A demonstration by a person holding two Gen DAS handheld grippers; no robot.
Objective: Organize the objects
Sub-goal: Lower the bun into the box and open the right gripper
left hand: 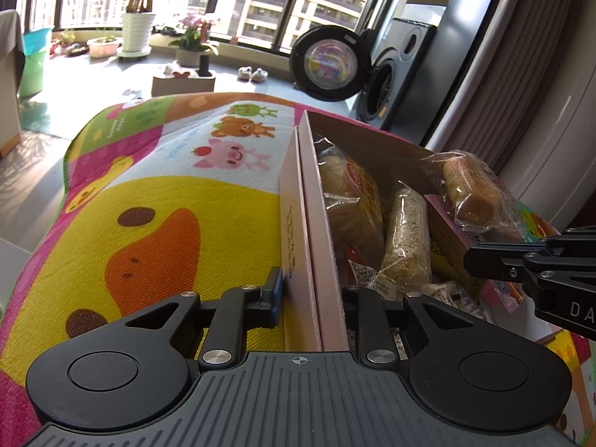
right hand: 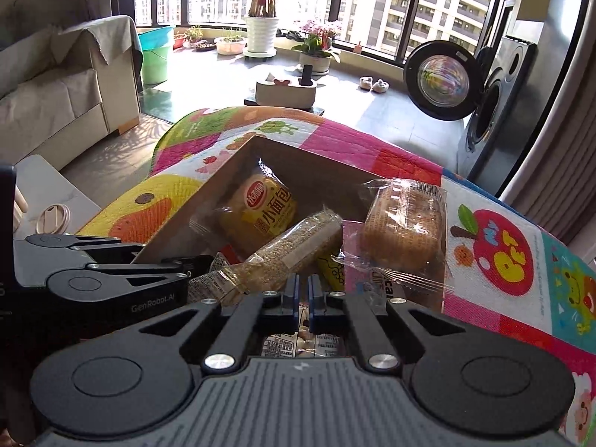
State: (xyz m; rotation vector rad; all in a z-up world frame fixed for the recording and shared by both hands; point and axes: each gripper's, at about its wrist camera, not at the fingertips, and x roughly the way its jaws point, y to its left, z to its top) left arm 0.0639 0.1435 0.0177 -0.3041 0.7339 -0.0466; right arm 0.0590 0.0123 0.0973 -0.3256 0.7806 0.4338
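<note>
Snacks fill the cardboard box [right hand: 238, 171] on the play mat [left hand: 156, 223]: a yellow bread pack [right hand: 266, 216], a grain bar [right hand: 287, 257], a wrapped cake [right hand: 404, 231] perched on its right edge. The left gripper [left hand: 311, 290] clamps the box's left wall. The right gripper [right hand: 303, 298], jaws nearly shut, seems empty above a small packet [right hand: 298, 344]; I'd guess it takes that next.

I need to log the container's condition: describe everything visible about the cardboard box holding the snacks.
The cardboard box is open-topped, pink outside and plain brown inside, and sits on the colourful play mat. The left tool straddles its near side wall, one finger outside and one inside, apparently clamping it. Inside lie wrapped snacks: a yellow-labelled bread packet and a clear-wrapped grain bar. A wrapped cake rests on its right edge. The right tool hovers at its near end.
</note>
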